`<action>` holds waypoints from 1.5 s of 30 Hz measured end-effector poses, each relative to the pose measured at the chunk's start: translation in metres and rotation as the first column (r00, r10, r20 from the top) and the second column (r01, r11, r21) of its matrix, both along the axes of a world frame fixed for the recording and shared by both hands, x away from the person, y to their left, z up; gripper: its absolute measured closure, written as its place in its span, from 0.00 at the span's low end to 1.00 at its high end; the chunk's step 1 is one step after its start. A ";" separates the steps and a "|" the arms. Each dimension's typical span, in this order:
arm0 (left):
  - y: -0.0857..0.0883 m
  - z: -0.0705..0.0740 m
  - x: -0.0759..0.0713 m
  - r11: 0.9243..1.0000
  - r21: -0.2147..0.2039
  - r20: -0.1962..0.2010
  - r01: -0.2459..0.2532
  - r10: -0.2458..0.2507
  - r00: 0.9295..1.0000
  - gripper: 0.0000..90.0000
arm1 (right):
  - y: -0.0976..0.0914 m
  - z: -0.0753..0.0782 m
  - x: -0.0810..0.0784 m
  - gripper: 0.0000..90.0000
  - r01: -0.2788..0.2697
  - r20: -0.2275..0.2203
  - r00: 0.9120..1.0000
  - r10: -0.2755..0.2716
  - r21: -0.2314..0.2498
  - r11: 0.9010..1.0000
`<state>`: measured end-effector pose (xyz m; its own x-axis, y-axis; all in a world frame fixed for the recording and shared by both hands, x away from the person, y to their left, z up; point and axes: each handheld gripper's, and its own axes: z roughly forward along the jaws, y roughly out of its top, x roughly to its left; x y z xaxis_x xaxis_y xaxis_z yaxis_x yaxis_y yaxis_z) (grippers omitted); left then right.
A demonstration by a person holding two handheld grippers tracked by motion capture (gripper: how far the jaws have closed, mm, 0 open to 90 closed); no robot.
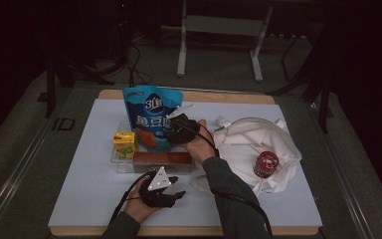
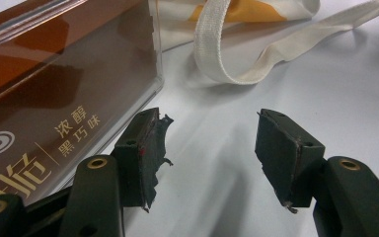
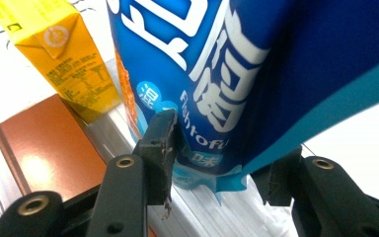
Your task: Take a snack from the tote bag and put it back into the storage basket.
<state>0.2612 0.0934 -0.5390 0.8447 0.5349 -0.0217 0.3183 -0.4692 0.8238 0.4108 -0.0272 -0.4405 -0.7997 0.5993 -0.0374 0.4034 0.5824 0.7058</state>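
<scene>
A blue snack bag (image 1: 149,112) stands upright at the back of a clear tray (image 1: 121,167). My right gripper (image 1: 174,125) reaches in from the right and is shut on the bag's lower corner (image 3: 217,74), one pad (image 3: 160,143) on its printed face and the other behind its edge. A yellow juice carton (image 1: 125,144) (image 3: 64,59) stands at the tray's left, and a brown chocolate box (image 1: 161,159) (image 3: 44,148) lies along its front. My left gripper (image 1: 176,186) rests near the table's front, open with nothing between its jaws (image 2: 207,143), beside the brown box (image 2: 54,98).
A white cloth tote bag (image 1: 258,142) lies crumpled at the right with a red can (image 1: 265,164) on it; its strap (image 2: 227,54) loops just beyond my left gripper. A white mat (image 1: 89,194) covers the tabletop. Dark floor and stand legs lie beyond.
</scene>
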 end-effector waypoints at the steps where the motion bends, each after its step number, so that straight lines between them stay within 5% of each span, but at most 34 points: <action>1: 0.000 0.000 0.000 1.000 0.001 0.001 0.002 -0.002 1.000 0.48 | 0.002 0.000 0.000 0.62 -0.005 -0.001 1.000 0.005 -0.001 1.000; 9: 0.000 0.000 0.000 1.000 -0.002 0.000 0.002 -0.002 1.000 0.48 | 0.014 -0.001 -0.001 0.58 -0.050 0.007 0.999 0.050 -0.013 0.999; 19: 0.000 0.000 0.000 1.000 0.004 0.002 0.004 -0.004 1.000 0.48 | -0.011 0.006 -0.002 0.63 -0.074 -0.033 0.997 0.074 -0.003 0.997; 24: -0.001 0.000 0.000 1.000 0.011 0.000 0.006 -0.006 1.000 0.48 | -0.029 0.009 0.003 0.84 -0.030 -0.056 0.998 0.032 0.045 0.999; 30: -0.001 0.000 0.000 1.000 0.013 0.001 0.005 -0.005 1.000 0.48 | -0.017 0.002 0.005 0.97 -0.005 -0.050 0.999 0.004 -0.013 1.000; 35: -0.001 0.000 0.000 1.000 0.016 0.000 0.007 -0.007 1.000 0.48 | -0.006 0.000 0.003 0.99 0.057 0.024 0.998 -0.055 -0.077 0.995; 40: -0.001 0.000 0.000 1.000 0.017 -0.001 0.006 -0.006 1.000 0.48 | 0.000 -0.002 0.003 0.99 0.099 0.026 0.995 -0.098 -0.055 0.994; 45: -0.001 0.000 0.000 1.000 0.016 -0.002 0.006 -0.006 1.000 0.48 | 0.003 -0.002 0.001 0.98 0.077 0.039 0.996 -0.075 -0.065 0.995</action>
<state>0.2613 0.0922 -0.5392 0.8478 0.5301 -0.0146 0.3167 -0.4839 0.8158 0.4118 -0.0243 -0.4429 -0.7491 0.6536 -0.1079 0.4230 0.5972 0.6815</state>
